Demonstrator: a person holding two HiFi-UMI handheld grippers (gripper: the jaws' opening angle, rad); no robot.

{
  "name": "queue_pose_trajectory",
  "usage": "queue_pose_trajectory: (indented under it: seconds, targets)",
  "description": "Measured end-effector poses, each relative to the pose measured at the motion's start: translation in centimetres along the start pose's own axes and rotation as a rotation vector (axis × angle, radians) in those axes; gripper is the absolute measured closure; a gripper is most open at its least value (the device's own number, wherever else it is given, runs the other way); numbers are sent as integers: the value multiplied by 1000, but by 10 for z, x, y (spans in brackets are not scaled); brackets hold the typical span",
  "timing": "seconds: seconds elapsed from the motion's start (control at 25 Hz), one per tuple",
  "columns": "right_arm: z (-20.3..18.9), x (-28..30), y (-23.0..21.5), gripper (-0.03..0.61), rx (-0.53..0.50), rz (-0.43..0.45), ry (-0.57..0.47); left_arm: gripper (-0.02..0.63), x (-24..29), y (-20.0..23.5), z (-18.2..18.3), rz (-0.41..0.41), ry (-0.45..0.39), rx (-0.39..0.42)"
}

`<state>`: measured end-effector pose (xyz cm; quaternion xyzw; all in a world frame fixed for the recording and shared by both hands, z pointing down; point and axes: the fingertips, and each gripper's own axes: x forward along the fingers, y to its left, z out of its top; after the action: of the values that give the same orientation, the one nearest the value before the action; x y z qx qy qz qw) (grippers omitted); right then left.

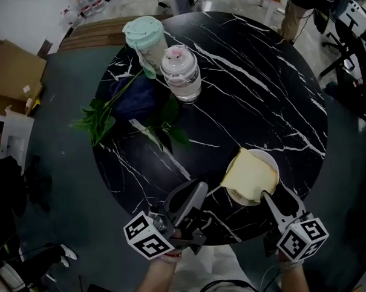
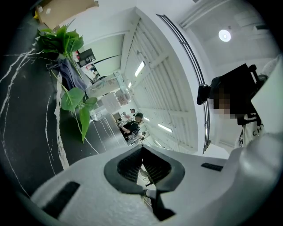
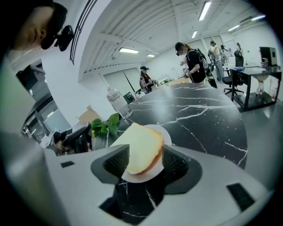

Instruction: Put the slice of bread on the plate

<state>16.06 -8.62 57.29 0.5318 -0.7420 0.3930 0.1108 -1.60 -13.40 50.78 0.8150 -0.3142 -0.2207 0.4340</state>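
A pale slice of bread (image 1: 249, 174) lies flat on a small white plate (image 1: 270, 159) near the front right edge of the round black marble table (image 1: 259, 96). Just behind the plate, at the table's edge, my right gripper (image 1: 281, 196) stands open. In the right gripper view the bread (image 3: 140, 145) and the plate's rim (image 3: 165, 132) show in the gap between the right gripper's (image 3: 146, 161) pads, and neither pad touches the bread. My left gripper (image 1: 200, 187) rests at the front edge to the left of the plate. In the left gripper view its jaws (image 2: 141, 152) meet with nothing between them.
At the back of the table stand a mint-lidded cup (image 1: 145, 38) and a clear jar (image 1: 181, 73), with a leafy green stem (image 1: 103, 115) and a dark blue cloth (image 1: 135, 96) beside them. A cardboard box (image 1: 10, 71) lies on the floor at left. People (image 3: 193, 55) stand beyond the table.
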Motion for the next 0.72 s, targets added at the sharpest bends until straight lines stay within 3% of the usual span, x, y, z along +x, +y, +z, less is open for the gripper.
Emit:
queue_pose_trajectory:
  seconds: [0.48,0.72]
  targets:
    - [12,-31,30,370,-24,33,-36,604,-4,-27,16,-18,-14,18]
    - [17,-49,69,370,-67,146,-10,604,-16,-55,41,-18,-54,51]
